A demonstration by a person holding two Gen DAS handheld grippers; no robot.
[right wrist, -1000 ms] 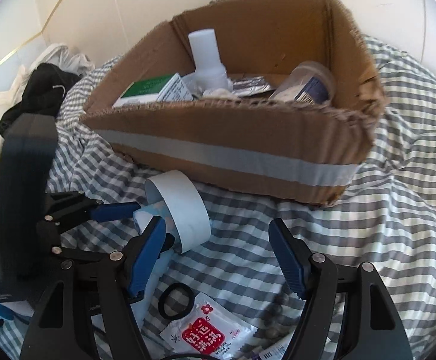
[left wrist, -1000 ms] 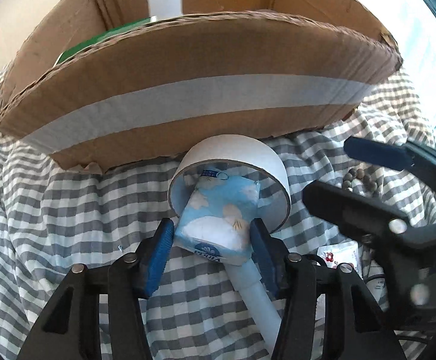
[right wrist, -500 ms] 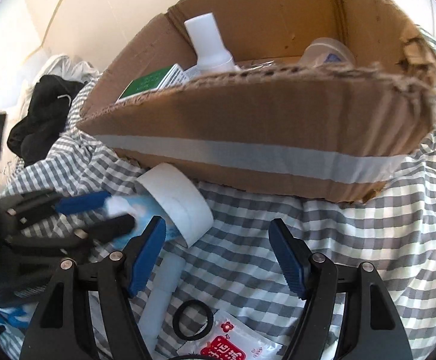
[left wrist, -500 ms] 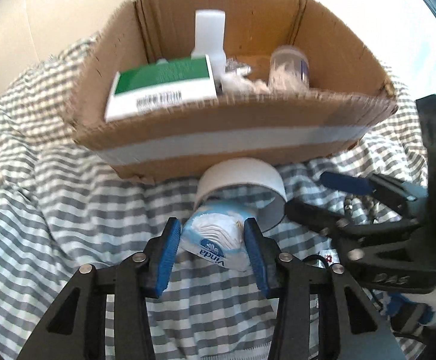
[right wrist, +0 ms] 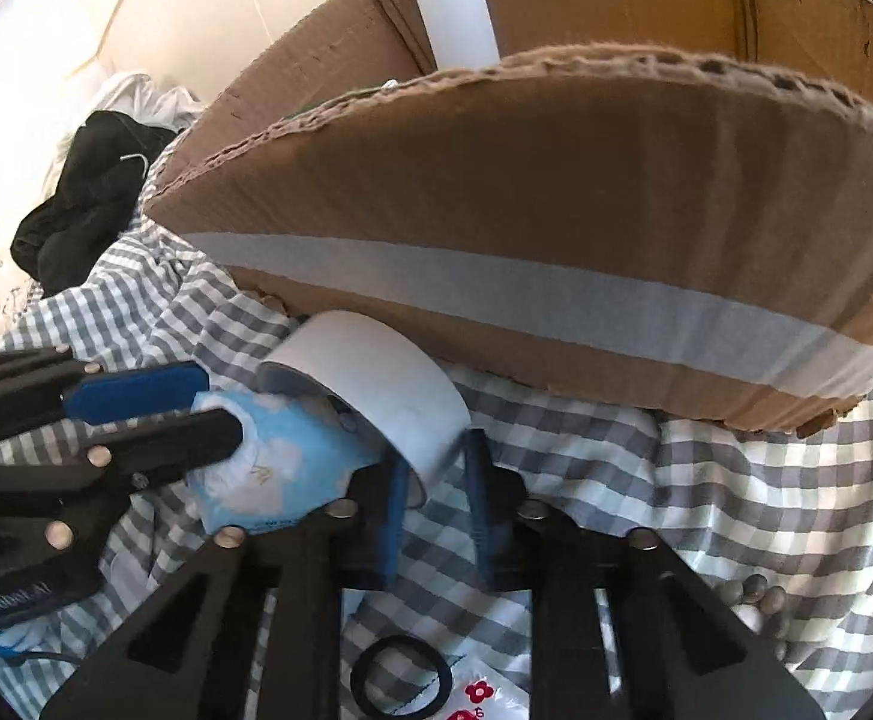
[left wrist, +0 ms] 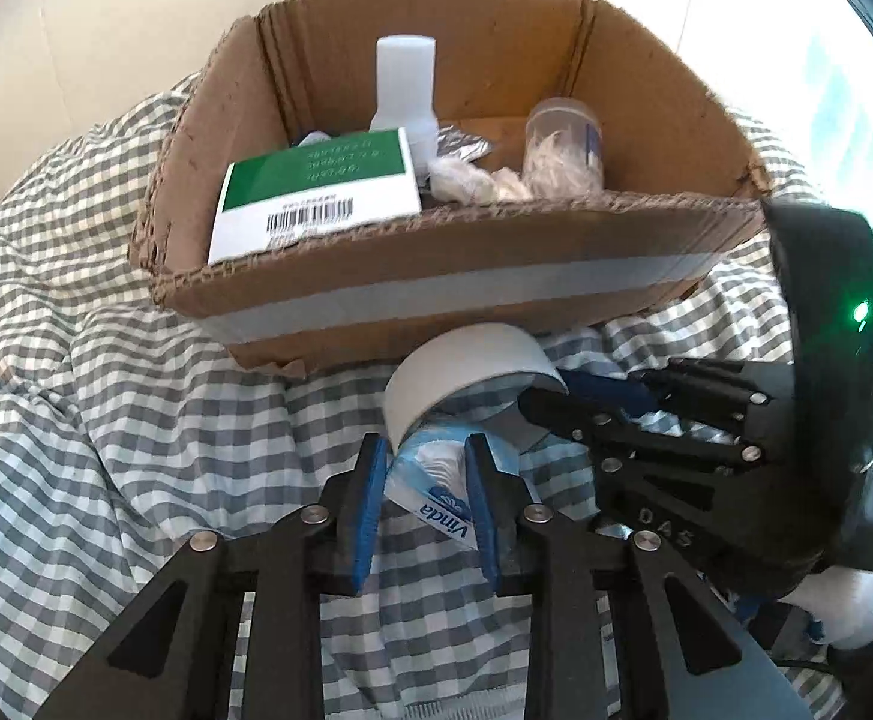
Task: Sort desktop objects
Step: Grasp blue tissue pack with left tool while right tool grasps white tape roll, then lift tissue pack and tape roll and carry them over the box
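Tissue pack (left wrist: 430, 480) in the left wrist view, blue and white, low in the middle, one end stuck inside the white tape roll (left wrist: 466, 354). Left gripper (left wrist: 424, 444) closing on the pack, one blue pad pressed on each side of it. Roll lying on the checked cloth (left wrist: 136, 408), right up against the front wall of the cardboard box (left wrist: 436, 276). Inside the box: a green and white carton (left wrist: 316, 192), a white bottle (left wrist: 406, 84), a clear jar (left wrist: 562, 144). Right gripper (left wrist: 550, 399) coming in from the right side, its tips at the far edge of the roll.

Now the right wrist view. Right gripper (right wrist: 436, 456) closing too, jaws nearly together, with the thin wall of the tape roll (right wrist: 376, 372) nipped between the pads. Tissue pack (right wrist: 280, 456) poking out of the roll to the left, held by the left gripper (right wrist: 220, 405). Down at the bottom, a black ring (right wrist: 400, 678) and some beads (right wrist: 754, 594) waiting on the cloth.

Step in hand, most likely: getting the two stuck things apart. Next move: pull the pack one way and the roll the other, slowly, with both grips kept tight. Then up over the box wall and in, one thing at a time
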